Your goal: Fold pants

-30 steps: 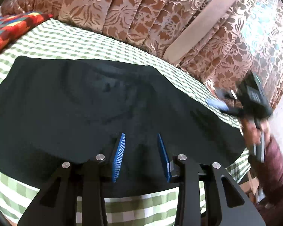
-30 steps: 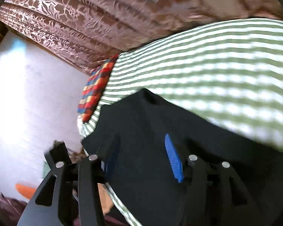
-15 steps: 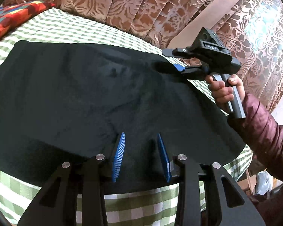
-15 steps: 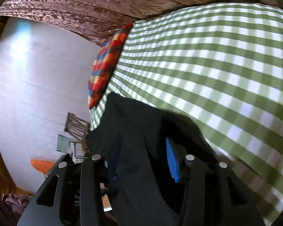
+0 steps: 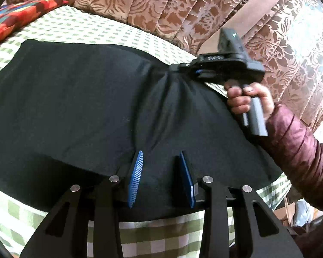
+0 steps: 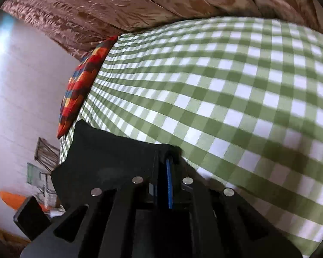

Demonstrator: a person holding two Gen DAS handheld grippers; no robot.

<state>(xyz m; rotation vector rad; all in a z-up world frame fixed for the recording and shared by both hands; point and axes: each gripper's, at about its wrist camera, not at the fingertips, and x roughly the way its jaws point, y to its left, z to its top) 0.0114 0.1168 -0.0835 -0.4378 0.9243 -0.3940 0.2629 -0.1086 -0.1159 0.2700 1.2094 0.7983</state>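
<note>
In the left wrist view, the black pants (image 5: 92,107) lie spread across a bed (image 5: 79,28) covered in green-checked cloth, their near border running along the bed's near edge and their far border short of the patterned curtain (image 5: 152,6). The left gripper (image 5: 161,178) hangs over that near border with its blue fingers (image 5: 136,178) set wide apart and nothing between them; whether they touch the cloth I cannot tell. At the far right border, the right gripper (image 5: 183,69) pinches the pants, and creases fan out from that pinch toward the near edge, so the fabric looks soft, limp and light, likely to sag and drag rather than hold any shape. A bright patchwork pillow (image 5: 19,19) sits at the bed's far left corner. The long axis of the pants seems to run left to right along the near edge, though which end is the waist is not clear. In the right wrist view, the right gripper (image 6: 169,169) has its fingers (image 6: 169,185) squeezed narrow on a bunched black edge of the pants (image 6: 109,157), with bare checked bed (image 6: 226,86) stretching beyond and the pillow (image 6: 79,90) at the far left. A matching hold on the near border would suit the left gripper best.
</note>
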